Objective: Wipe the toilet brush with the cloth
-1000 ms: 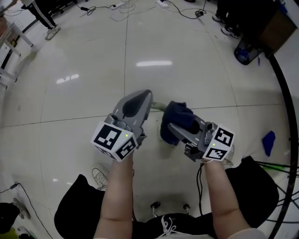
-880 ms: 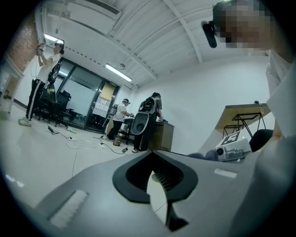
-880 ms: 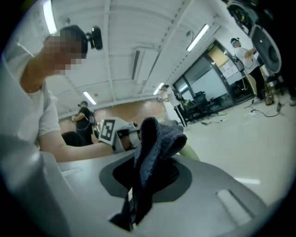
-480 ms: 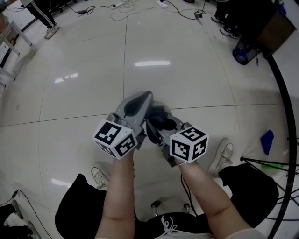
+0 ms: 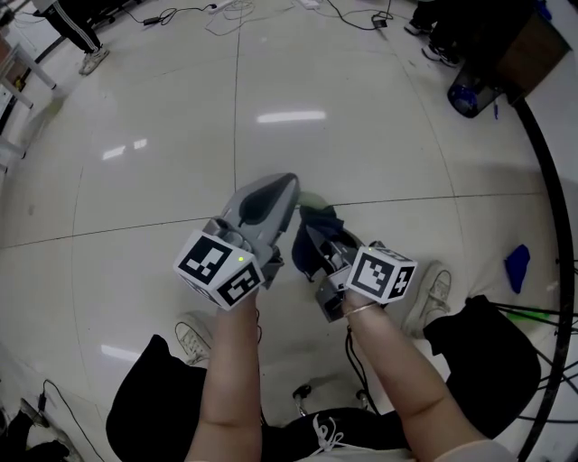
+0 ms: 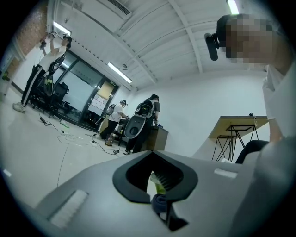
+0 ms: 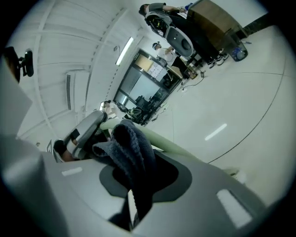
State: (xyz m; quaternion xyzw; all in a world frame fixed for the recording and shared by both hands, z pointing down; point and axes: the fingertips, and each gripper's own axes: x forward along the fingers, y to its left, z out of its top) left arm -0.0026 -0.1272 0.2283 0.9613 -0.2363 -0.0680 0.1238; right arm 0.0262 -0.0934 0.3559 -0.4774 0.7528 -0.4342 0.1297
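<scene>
In the head view my left gripper (image 5: pixel 276 197) points away from me, shut on the pale green toilet brush (image 5: pixel 312 199), of which only a short piece shows past the jaws. Close to its right, my right gripper (image 5: pixel 313 240) is shut on a dark blue cloth (image 5: pixel 316 226) that lies against the brush. In the right gripper view the cloth (image 7: pixel 132 147) bunches out of the jaws over the green handle (image 7: pixel 173 144). The left gripper view shows the green brush (image 6: pixel 158 186) and dark bristles between the jaws of my left gripper (image 6: pixel 160 198).
I am over a glossy white tiled floor (image 5: pixel 163 162). Cables (image 5: pixel 226 13) lie at the far edge, and a blue bin (image 5: pixel 468 96) stands far right. A blue rag (image 5: pixel 517 269) lies on the floor at right. My shoes (image 5: pixel 436 293) are below the grippers. Several people (image 6: pixel 118 118) stand far off.
My right gripper swung left with the cloth, close up against the left gripper and the brush, then eased slightly right. The left gripper has barely moved.
</scene>
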